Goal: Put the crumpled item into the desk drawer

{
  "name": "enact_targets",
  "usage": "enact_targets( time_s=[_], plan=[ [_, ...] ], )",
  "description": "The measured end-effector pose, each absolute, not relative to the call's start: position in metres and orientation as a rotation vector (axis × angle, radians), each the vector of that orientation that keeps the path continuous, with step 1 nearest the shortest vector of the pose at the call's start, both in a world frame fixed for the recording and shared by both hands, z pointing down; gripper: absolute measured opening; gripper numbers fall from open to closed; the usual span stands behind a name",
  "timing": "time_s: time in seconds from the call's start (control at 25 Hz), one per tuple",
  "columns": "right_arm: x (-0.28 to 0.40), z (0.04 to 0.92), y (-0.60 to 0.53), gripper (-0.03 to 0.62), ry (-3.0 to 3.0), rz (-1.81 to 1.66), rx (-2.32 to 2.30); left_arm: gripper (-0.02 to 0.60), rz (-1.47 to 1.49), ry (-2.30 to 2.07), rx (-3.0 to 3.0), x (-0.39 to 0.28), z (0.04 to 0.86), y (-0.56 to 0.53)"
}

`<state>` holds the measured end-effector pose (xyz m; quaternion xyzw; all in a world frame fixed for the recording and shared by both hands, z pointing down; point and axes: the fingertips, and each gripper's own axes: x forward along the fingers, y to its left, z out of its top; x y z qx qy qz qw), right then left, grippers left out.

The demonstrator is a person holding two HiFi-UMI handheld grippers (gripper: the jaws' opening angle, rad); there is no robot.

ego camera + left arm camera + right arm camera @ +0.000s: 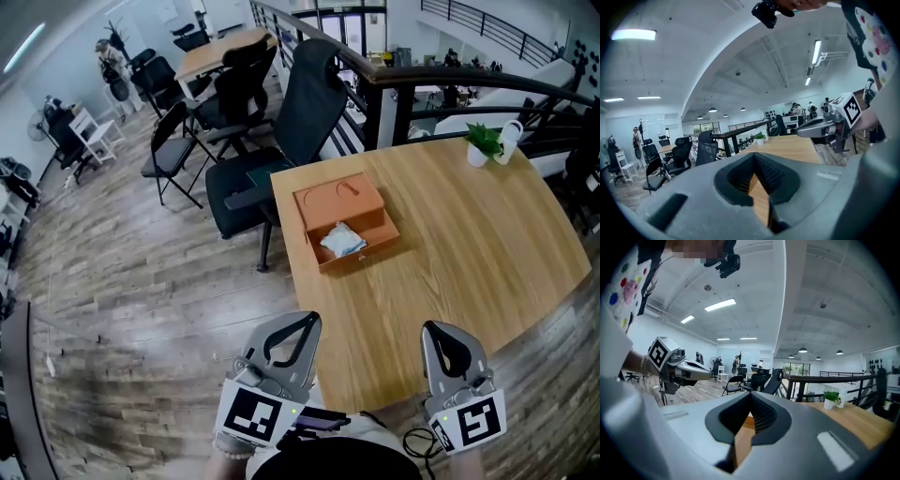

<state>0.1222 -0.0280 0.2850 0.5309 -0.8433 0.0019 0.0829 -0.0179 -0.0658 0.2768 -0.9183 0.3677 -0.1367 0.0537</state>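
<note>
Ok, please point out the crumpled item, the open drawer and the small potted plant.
crumpled item [342,242]: head view, middle of the white wad lying in the drawer.
drawer [364,253]: head view, on its front wall.
potted plant [484,139]: head view, on the green leaves.

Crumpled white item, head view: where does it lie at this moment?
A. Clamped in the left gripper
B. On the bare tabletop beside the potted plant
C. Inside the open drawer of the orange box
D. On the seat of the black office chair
C: the crumpled item sits in the pulled-out drawer of the orange box, while the left gripper and right gripper are shut on nothing at the table's near edge.
</note>
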Motion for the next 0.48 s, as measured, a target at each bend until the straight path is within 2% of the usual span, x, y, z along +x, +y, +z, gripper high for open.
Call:
enact_targets(
  time_s=[0.48],
  plan=[
    [0.130,0.290,-0.028,-0.006,-2.500,-0.003,1.582,0.000,-0.454,1.053,-2.799,0.000,0.283,-0.059]
  ],
)
